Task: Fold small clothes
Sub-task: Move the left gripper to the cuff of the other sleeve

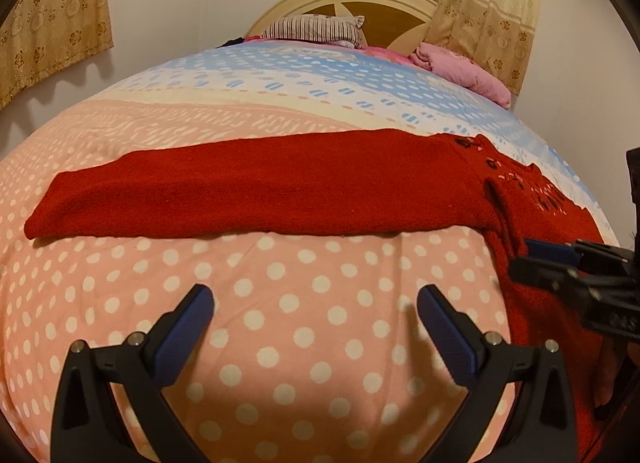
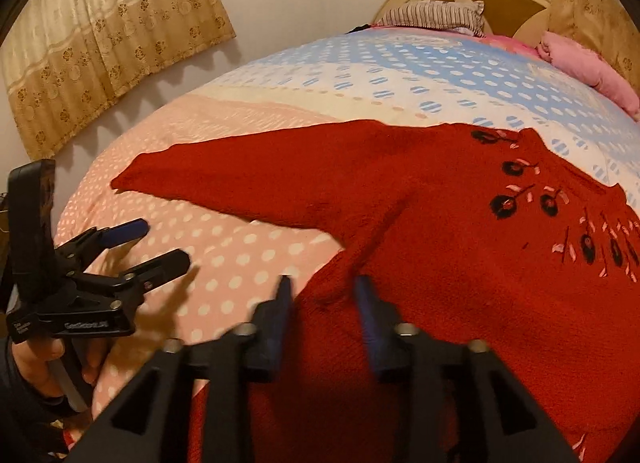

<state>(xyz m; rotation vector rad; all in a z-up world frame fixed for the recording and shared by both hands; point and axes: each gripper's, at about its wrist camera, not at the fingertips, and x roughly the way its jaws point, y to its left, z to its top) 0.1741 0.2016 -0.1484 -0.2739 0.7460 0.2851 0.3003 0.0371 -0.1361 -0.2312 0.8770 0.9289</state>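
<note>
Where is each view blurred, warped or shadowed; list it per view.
Left wrist view: sharp; fisheye bulges the bed; the open left gripper casts soft shadows on the dotted cover. Right wrist view: the right gripper's fingers are smeared by motion blur over the red sweater; same barrel warp, dark corner vignette.

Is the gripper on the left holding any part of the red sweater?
No: the left gripper stands wide open over bare polka-dot bedding, with the red sweater lying beyond its fingertips.
</note>
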